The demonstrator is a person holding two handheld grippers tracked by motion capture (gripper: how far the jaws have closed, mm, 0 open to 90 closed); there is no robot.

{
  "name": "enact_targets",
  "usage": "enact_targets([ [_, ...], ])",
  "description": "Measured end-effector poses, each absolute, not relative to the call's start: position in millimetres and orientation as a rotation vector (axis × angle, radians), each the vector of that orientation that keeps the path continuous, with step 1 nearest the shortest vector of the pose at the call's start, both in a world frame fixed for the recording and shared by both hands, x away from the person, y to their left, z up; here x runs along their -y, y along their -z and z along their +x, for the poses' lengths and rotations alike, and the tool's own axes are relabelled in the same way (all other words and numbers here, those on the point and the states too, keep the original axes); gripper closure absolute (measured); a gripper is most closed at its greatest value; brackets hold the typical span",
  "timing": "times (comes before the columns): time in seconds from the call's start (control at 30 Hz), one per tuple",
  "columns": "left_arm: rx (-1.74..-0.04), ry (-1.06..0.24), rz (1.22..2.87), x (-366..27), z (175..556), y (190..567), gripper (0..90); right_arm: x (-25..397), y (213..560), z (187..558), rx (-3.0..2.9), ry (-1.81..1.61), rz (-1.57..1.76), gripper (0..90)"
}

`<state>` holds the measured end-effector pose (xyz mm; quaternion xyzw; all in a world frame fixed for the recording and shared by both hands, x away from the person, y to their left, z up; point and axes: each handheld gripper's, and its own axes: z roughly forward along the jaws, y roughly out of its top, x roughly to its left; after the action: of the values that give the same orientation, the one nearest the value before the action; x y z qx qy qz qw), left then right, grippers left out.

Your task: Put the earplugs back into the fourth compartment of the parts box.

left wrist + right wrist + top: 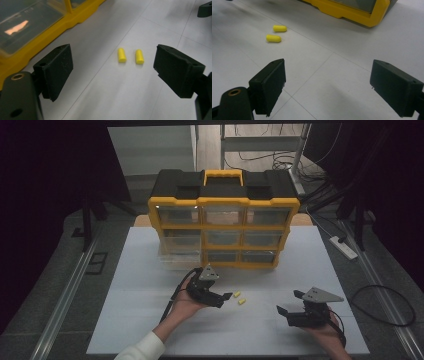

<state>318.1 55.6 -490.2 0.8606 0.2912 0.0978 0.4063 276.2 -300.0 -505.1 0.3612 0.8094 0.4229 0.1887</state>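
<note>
Two small yellow earplugs lie side by side on the white table, one (237, 294) (121, 55) (280, 28) nearer the organizer, the other (241, 301) (139, 56) (273, 38) just beside it. My left gripper (226, 299) (113, 67) is open, low over the table, with both earplugs a short way ahead between its jaws, untouched. Off to the right, my right gripper (289, 303) (327, 85) is open and holds nothing. A yellow and black drawer organizer (223, 220) (37, 27) (352, 10) stands behind.
One clear drawer (178, 261) at the organizer's lower left is pulled out onto the table (150, 320). A power strip (343, 247) and cables lie on the floor to the right. Open white surface lies between and in front of the grippers.
</note>
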Motion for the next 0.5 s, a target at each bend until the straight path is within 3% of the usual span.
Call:
enact_targets([
  [0.5, -0.717, -0.209, 2.259, -21, 342, 505, 20.6, 300, 505, 276, -2.279, -1.184, 1.016, 14.0],
])
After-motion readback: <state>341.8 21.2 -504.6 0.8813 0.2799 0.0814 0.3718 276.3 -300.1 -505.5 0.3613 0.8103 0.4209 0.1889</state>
